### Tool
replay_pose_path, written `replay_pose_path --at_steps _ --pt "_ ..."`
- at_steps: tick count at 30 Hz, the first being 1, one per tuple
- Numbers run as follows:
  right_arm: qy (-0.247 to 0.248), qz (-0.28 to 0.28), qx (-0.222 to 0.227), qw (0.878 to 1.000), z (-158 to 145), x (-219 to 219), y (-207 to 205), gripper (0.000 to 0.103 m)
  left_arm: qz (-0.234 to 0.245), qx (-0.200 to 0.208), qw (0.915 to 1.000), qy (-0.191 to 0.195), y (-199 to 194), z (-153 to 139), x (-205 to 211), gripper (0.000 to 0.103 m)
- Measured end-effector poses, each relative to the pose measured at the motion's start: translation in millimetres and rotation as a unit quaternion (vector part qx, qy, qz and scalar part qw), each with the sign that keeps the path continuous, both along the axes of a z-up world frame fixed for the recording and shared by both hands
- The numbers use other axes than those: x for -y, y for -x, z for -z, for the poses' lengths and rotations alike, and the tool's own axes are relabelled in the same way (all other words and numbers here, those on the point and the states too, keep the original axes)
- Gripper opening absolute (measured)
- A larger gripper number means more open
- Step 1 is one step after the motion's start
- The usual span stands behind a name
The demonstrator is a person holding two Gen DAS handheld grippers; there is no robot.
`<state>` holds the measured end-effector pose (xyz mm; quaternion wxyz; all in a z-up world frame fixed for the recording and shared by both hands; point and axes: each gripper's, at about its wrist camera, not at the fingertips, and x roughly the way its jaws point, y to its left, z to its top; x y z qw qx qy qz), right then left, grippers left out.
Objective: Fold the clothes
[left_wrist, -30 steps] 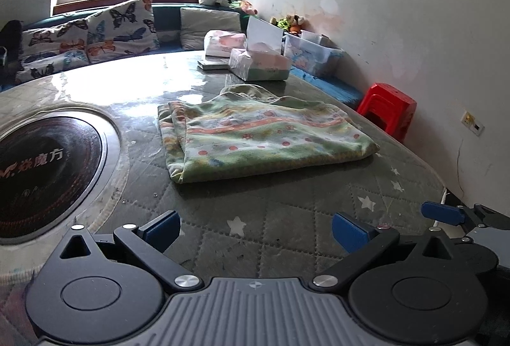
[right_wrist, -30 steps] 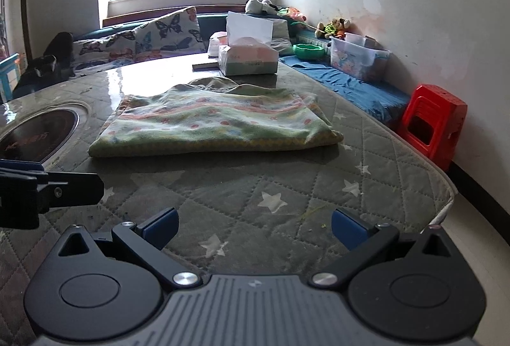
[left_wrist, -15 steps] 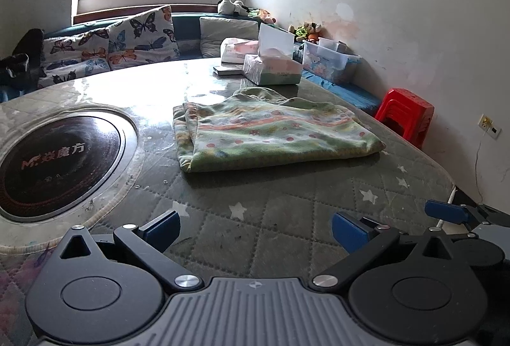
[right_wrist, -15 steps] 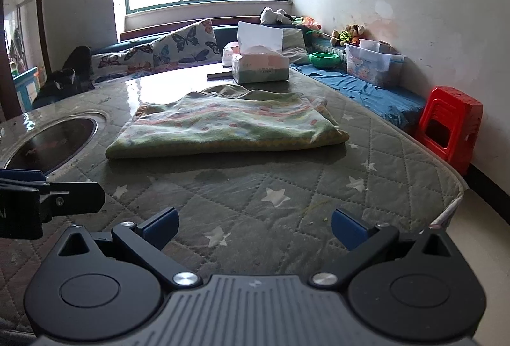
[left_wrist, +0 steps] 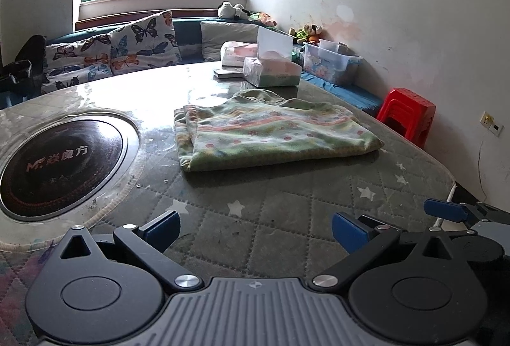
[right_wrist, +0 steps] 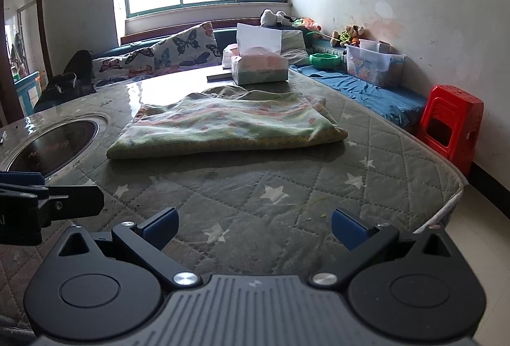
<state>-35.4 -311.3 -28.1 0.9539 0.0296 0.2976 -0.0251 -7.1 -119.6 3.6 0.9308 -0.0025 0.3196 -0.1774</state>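
Both tongs, the left gripper (left_wrist: 255,229) and the right gripper (right_wrist: 254,228), gape wide and hold nothing above a quilted, star-stitched table (right_wrist: 287,186). Well ahead of them lies the fleecy green blanket (left_wrist: 271,132), folded into a soft rectangle. Beyond it stands a tissue box (right_wrist: 258,67); left of the tongs sits a round black glass hob (left_wrist: 60,161).

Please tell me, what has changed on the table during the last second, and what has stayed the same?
Both open grippers, left and right, backed away from the folded green patterned cloth, which looks farther off now. Nothing was grasped or released. The cloth and the tissue box did not move.
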Motion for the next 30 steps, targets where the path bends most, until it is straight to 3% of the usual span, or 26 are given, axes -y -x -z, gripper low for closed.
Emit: replay_pose_path --at_steps 30 --pt "0.011 -0.008 -0.018 1.0 -4.0 2.0 -40.4 0.103 0.002 -0.018 0.9997 -0.014 -38.4 4.0 5.1 0.103"
